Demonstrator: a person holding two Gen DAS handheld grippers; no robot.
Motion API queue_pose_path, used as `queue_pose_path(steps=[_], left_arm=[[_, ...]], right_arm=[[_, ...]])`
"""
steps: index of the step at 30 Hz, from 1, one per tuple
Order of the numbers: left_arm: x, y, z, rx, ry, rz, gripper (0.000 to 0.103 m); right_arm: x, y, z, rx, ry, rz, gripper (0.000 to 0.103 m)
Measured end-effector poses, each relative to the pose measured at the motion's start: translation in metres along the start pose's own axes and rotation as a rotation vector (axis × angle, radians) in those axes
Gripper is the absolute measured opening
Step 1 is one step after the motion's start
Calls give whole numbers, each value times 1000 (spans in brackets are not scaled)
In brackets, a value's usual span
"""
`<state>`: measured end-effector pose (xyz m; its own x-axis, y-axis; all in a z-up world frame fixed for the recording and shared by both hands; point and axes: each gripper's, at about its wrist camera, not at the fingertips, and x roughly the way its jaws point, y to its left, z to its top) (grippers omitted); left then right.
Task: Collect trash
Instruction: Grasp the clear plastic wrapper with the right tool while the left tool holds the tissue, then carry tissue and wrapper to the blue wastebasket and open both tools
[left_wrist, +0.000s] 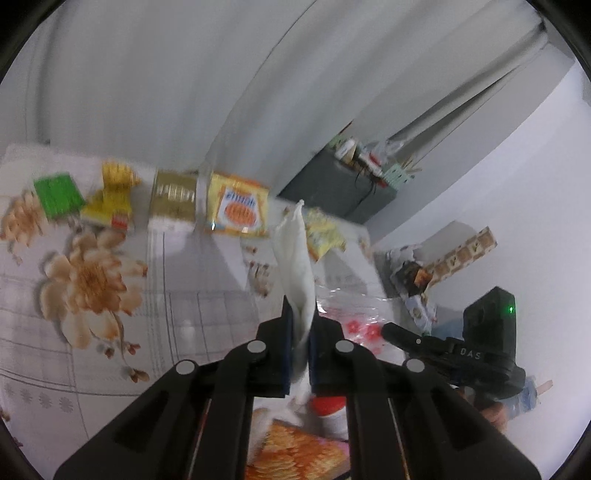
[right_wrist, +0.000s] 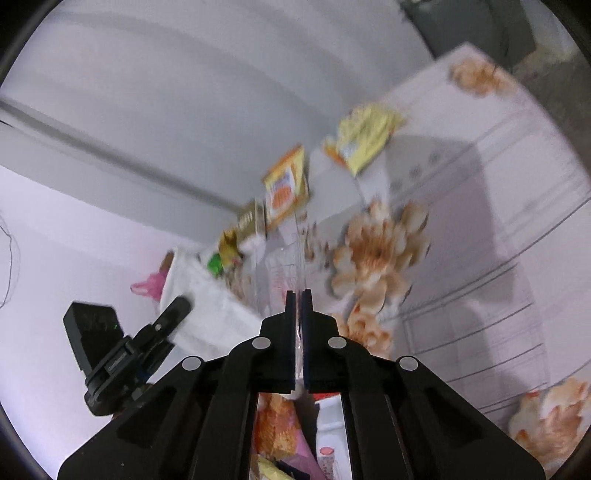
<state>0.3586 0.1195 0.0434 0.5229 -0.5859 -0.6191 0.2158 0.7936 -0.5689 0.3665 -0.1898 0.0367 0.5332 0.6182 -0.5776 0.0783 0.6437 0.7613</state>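
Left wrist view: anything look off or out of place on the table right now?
Nothing is spilled or damaged. Snack wrappers lie scattered along the far edge of the floral tablecloth; that is the trash to collect. The left gripper is shut on a white tissue.

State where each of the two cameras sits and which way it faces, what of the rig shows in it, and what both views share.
Left wrist: sits on the left gripper, looking along its fingers down over the floral tablecloth; jaws shut on a white tissue; the right gripper shows at right.
Right wrist: sits on the right gripper, facing the same cloth; jaws shut on a clear plastic bag; the left gripper shows at left.
Shared: the orange snack packet.
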Motion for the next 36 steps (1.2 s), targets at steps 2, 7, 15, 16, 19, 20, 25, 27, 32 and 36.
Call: queue_pose_path(steps=[2,7,15,16,19,20,25,27,32,36], left_arm=[[-11,-12,3,22,-25,-5,6],[-31,-52,1,90,-54,-31,6],[-42,-127,-18,202,-34,-103,6],[-42,-138,-21,216,-28,-115,6],[-35,-175,-33,268,1,-151,6],[-29,-191,-38,289,21,-169,6],[6,-258,-69,371,115,-216,6],[26,-290,-86,409,161,-235,6],[89,-368,-135,488,284,-281,6],[153,-426,-190,546,427,-294,6]], right_arm=[[-18,-1,2,3,-38,12,1],[-69,0,-6,-24,-133,21,1],[-162,-21,-38,-51,-271,2,1],[-181,-28,-46,-52,-297,-6,1],[-222,-48,-66,-43,-370,-42,1],[-236,-55,-72,-40,-392,-56,1],[-305,-105,-112,32,-527,-164,1],[-327,-129,-129,87,-577,-201,1],[-367,-210,-176,279,-698,-323,1],[-375,-266,-197,412,-725,-377,1]])
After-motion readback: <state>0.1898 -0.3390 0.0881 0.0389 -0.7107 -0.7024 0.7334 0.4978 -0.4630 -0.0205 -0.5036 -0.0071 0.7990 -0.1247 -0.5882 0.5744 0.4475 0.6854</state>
